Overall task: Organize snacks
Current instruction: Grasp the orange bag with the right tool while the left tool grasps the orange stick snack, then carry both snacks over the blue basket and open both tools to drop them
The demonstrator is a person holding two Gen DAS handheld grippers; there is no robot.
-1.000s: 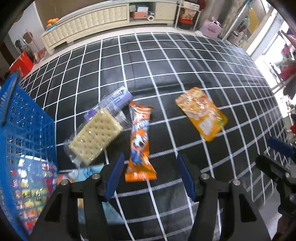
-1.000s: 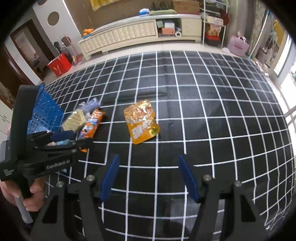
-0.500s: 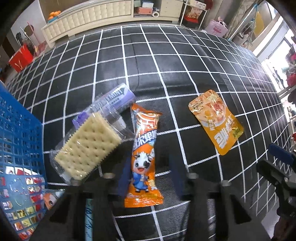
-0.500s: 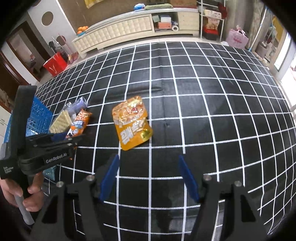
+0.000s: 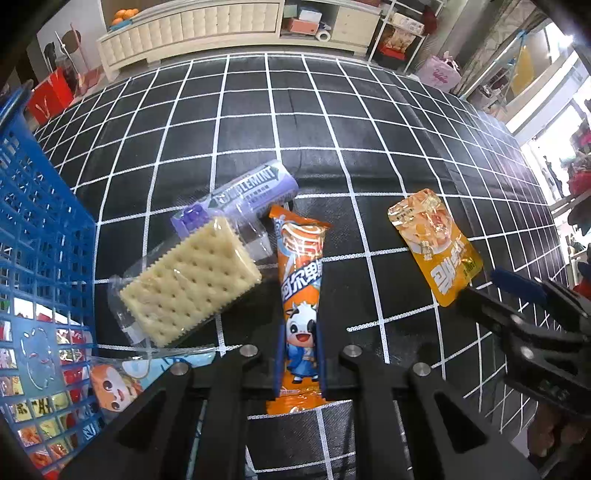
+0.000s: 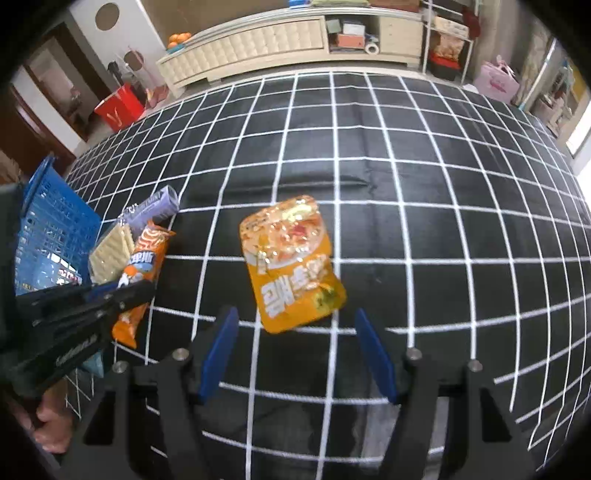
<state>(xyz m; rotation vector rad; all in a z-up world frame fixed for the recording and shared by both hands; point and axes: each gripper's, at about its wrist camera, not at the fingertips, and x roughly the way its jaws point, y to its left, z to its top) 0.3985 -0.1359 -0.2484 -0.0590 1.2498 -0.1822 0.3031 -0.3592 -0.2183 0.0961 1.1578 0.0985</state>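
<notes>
My left gripper (image 5: 300, 354) is shut on the lower part of an orange snack bar (image 5: 301, 273) with a cartoon cow, which lies on the black checked cloth (image 5: 258, 110). The bar's bottom end sticks out below the pads. Left of it lie a clear pack of crackers (image 5: 188, 284) and a purple mint tube (image 5: 251, 192). A yellow-orange pouch (image 6: 291, 258) lies just ahead of my right gripper (image 6: 295, 332), which is open and touches nothing. In the right wrist view the left gripper (image 6: 122, 295) sits over the orange bar (image 6: 146, 258).
A blue plastic basket (image 5: 37, 229) with several snack packs inside stands at the left edge. A cartoon-printed pack (image 5: 114, 387) lies beside it under the crackers. A cream cabinet (image 5: 192, 26), a red bag (image 5: 48, 92) and a pink bag (image 6: 496, 79) stand beyond the cloth.
My left gripper came down and forward over the orange bar and shut on it. My right gripper moved closer to the yellow-orange pouch, still open.
</notes>
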